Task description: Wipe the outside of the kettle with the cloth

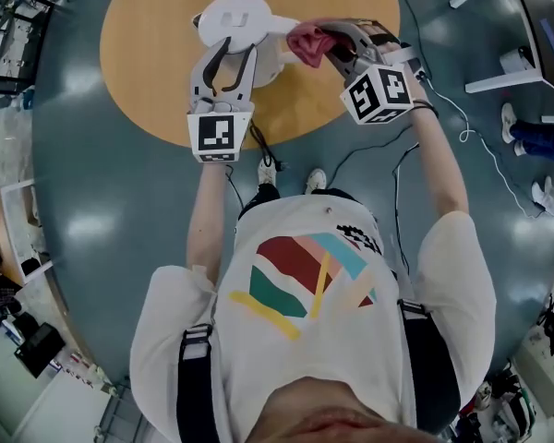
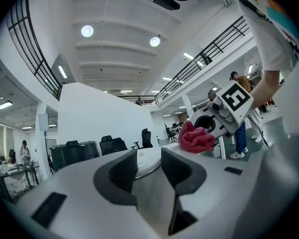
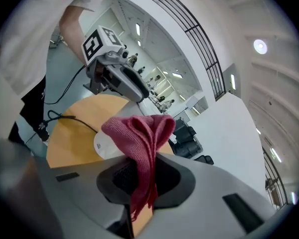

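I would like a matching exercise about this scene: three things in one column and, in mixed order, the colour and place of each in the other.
Things:
1. kettle
2. cloth
3. table

Descriptions:
a. dark pink, clamped in the right gripper
b. round, with a wood-coloured top
c. white, between the jaws of the left gripper

Pairs: 1-c, 2-a, 3-b

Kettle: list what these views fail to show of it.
Head view: kettle seen from above; left gripper and cloth cover its sides, so cloth contact is unclear.
Left gripper view: too close; only a white strip between the jaws shows.
Right gripper view: the cloth, in the right gripper, hides all but a white edge.
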### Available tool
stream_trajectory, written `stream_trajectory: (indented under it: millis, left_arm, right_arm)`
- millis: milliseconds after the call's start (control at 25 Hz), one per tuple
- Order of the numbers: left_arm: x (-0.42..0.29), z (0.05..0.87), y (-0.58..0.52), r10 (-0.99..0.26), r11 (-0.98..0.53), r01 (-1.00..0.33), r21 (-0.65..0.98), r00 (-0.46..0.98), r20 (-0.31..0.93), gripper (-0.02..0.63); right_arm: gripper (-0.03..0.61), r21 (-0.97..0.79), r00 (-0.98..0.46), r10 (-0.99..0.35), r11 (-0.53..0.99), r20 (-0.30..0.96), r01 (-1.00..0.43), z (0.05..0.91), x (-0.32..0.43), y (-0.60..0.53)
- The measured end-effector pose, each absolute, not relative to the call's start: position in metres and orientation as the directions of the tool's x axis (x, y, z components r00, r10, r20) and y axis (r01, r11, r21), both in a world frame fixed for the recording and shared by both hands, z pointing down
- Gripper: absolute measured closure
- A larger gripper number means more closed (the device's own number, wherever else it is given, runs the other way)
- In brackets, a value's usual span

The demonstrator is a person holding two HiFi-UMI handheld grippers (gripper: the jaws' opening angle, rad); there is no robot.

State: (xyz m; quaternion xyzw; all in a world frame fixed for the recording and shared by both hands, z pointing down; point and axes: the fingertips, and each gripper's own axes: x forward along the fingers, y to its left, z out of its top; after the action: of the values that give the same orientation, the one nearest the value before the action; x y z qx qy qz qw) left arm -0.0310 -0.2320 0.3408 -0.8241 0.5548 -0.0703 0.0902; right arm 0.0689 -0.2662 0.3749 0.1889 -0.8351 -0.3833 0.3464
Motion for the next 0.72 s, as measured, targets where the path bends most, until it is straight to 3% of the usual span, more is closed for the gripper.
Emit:
stream_trajectory:
  millis: [160, 440, 720]
  left_arm:
    - [-0.031, 0.340, -0.231, -0.931, -0.359, -0.907, -0.221, 0.365, 0.017, 0.423]
    - [-0.028, 0.336, -0.234, -0.932, -0.350, -0.905, -0.241, 0.362, -0.008, 0.425]
    - [-0.029, 0.338, -0.235, -0.931, -0.359, -0.911, -0.203, 0.363, 0.016, 0.437]
  right_arm:
    - [0.531, 0.776, -0.677, -0.552, 0.630, 0.487, 0.044, 0.397, 0.067, -0.257]
    - [0.531, 0.717, -0.657, -0.508, 0.693, 0.556, 0.071, 0.454, 0.070, -0.247]
    - [0.531, 0.664, -0.643, -0.543, 0.744, 0.539, -0.072, 0.511, 0.059, -0.249]
